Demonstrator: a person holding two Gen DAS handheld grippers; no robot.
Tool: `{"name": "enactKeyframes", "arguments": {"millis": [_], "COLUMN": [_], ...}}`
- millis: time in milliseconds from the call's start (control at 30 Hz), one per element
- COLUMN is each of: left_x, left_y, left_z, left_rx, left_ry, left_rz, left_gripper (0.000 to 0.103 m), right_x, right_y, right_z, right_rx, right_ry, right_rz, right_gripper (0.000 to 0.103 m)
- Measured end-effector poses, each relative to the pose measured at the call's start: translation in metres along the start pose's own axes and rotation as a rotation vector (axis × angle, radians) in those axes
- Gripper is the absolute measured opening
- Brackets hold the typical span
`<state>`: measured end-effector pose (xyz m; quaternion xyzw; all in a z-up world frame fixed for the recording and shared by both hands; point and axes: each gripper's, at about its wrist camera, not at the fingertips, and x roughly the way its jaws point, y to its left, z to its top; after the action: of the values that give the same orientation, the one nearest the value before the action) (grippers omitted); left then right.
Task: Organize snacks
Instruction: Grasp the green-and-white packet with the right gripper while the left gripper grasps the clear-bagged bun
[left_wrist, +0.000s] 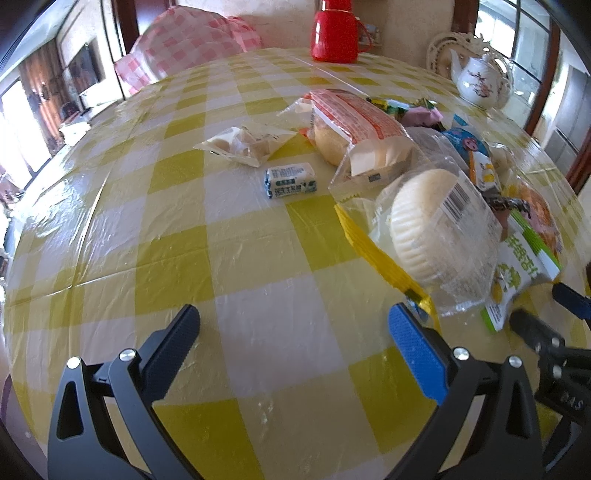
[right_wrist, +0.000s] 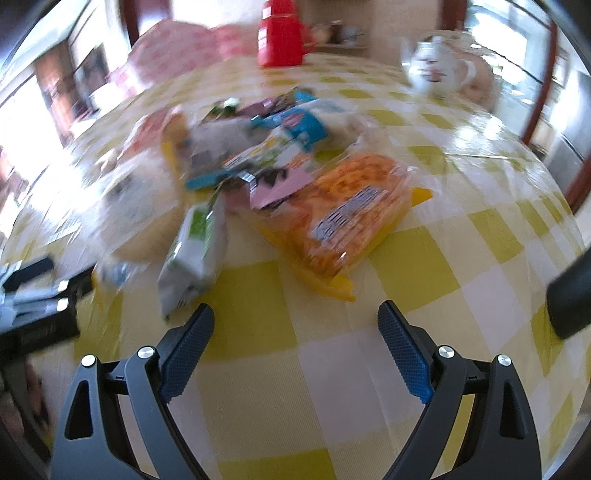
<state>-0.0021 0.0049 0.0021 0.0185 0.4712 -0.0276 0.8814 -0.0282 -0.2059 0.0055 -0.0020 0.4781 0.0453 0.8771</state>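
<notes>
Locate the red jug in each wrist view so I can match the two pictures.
Left wrist view: the red jug stands at the top, right of centre, on the far edge of the yellow checked tablecloth.
Right wrist view: the red jug is at the top, near centre, blurred.
Shared landmark: the white teapot, to the right of the jug in both.

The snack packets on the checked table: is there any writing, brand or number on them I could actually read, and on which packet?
None can be read for sure.
Green-and-white packet: large Chinese characters, cut off by the fold.
Small blue-and-white packet: print too small.
Clear cake wrapper: barcode only, digits too small.
Red-and-white bread bag: print too small.
Orange snack bag: label blurred.
</notes>
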Motion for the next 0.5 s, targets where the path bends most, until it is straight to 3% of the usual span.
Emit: {"name": "enactKeyframes", "arguments": {"millis": [133, 267, 367, 433, 500], "left_x": [-0.012, -0.024, -0.034, -0.038, -0.043], "left_y": [0.021, 0.049, 0.069, 0.074, 0.075], "left_z": [-0.011, -0.022, -0.033, -0.038, -0.04], "left_rx": [-0.086, -0.265, -0.418, -0.457, -0.468], "left_ry": [-0.024, -0.082, -0.147, -0.167, -0.197], "left_rz": [-0.068, -0.135, -0.188, -0.201, -0.188], "left_gripper": [0.102, 0.102, 0.102, 0.102, 0.102], "right_x": [-0.026, -0.045, -0.055, -0.051, -0.043], "right_y": [-0.019, -0.033, -0.029, -0.016, -0.002], "right_z": [-0.023, -0.035, -0.032, -0.02, -0.009], "right_rx": [0.056, 0.085, 0.096, 0.088, 0.074], "right_ry": [-0.04, -0.095, -0.134, -0.131, -0.104], "right_rz": [0.163, 0.296, 0.312, 0.347, 0.362], "right_gripper": [0.087, 0.087, 0.087, 0.087, 0.079]}}
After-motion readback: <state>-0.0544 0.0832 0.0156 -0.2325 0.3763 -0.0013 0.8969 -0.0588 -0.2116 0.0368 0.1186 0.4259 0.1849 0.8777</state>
